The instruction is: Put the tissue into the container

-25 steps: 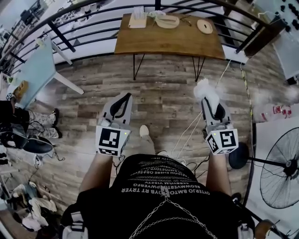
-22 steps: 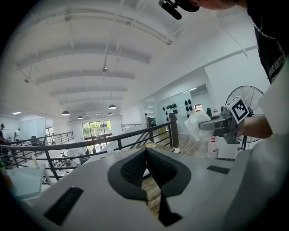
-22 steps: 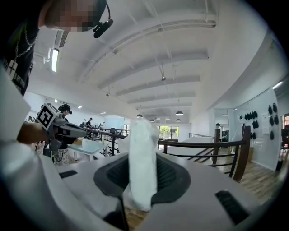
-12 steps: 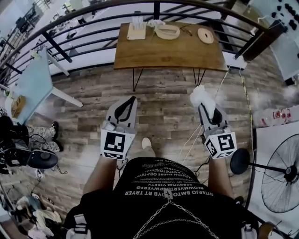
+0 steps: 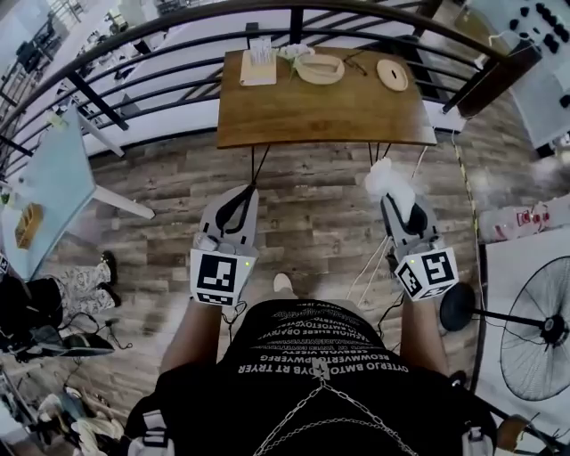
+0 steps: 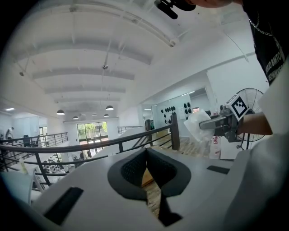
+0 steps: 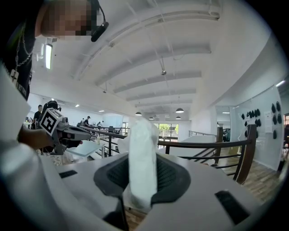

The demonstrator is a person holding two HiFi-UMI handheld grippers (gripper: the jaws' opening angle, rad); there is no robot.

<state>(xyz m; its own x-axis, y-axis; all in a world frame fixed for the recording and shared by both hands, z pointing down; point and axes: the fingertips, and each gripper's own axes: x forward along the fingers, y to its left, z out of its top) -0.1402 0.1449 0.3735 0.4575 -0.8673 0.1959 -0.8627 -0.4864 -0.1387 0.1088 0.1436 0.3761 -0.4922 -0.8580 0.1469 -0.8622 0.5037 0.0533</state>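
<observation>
A wooden table (image 5: 321, 107) stands by a railing (image 5: 297, 27), apparently metal.

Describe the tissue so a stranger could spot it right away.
Start at the wooden table by the railing, then come toward the person to the two grippers. The tissue is the crumpled white wad pinched in the right gripper; the left gripper holds nothing.
</observation>
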